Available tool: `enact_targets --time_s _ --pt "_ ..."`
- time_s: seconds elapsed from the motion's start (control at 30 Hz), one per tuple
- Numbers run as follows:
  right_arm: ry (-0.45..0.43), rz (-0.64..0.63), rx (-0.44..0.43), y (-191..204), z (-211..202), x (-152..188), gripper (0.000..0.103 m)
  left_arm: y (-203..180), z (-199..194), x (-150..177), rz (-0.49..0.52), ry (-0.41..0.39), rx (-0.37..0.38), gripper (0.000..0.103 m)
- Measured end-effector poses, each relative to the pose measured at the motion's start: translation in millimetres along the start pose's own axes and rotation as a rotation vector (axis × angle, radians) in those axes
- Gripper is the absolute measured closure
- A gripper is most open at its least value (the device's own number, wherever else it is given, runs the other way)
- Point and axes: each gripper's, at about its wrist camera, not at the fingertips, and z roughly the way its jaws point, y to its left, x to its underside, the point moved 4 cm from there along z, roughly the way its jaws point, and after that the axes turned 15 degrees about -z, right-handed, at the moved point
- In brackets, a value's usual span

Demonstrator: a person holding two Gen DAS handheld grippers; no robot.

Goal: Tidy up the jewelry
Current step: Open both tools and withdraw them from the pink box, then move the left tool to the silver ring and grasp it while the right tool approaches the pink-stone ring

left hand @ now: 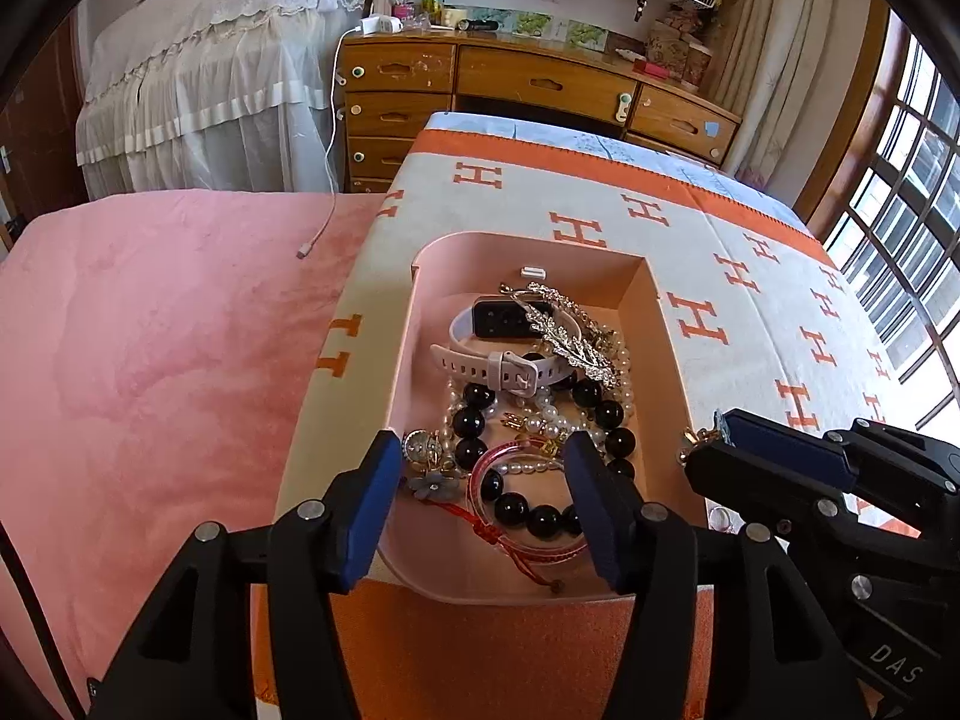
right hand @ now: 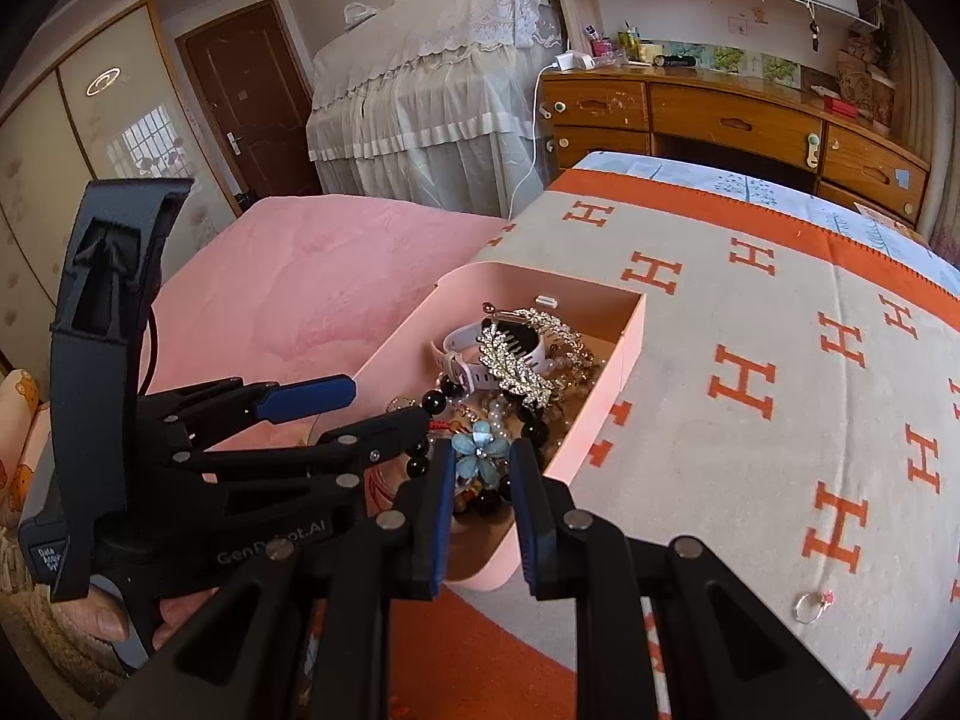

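Note:
A pink jewelry box (left hand: 660,354) sits on the orange-and-cream blanket, holding a white watch (left hand: 510,372), a silver leaf hair comb (left hand: 570,336), black bead bracelets (left hand: 474,420), pearls and a red bangle. My left gripper (left hand: 483,504) is open, its jaws straddling the box's near end. My right gripper (right hand: 480,468) is shut on a blue flower ornament (right hand: 480,447), held just above the box's near end. A small silver ring (right hand: 810,606) lies on the blanket to the right of the box. The right gripper also shows in the left wrist view (left hand: 711,441).
A pink blanket (left hand: 150,360) covers the bed on the left, with a white charging cable (left hand: 312,240) lying on it. A wooden dresser (left hand: 540,90) and a lace-covered piece of furniture (left hand: 210,78) stand beyond the bed. Windows are at the right.

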Motion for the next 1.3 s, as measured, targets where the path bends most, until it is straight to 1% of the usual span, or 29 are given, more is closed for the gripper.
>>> enact_targets --time_s 0.13,0.23,0.7,0.8,0.87,1.0,1.13,1.3 --pt "0.001 -0.002 -0.007 1 -2 2 0.081 -2 -4 1 0.001 -0.008 0.000 0.044" --pt "-0.007 -0.005 -0.009 1 -4 2 0.074 -3 -6 1 0.001 -0.014 -0.003 0.044" --pt "-0.038 0.016 0.002 -2 -19 7 0.074 -13 -17 6 0.027 -0.032 -0.002 0.043" --pt "-0.040 0.026 0.007 -3 -23 9 0.074 -16 -20 8 0.033 -0.035 -0.002 0.041" --pt "-0.042 0.030 0.014 -7 -27 12 0.074 -18 -22 9 0.037 -0.039 -0.001 0.039" --pt "-0.048 0.044 0.046 -21 -41 22 0.074 -25 -26 12 0.052 -0.052 -0.002 0.036" --pt "-0.070 0.065 0.128 -43 -60 38 0.074 -37 -28 18 0.076 -0.055 -0.004 0.035" --pt "-0.067 0.128 0.216 -76 -82 63 0.074 -56 -31 29 0.115 -0.072 -0.017 0.035"
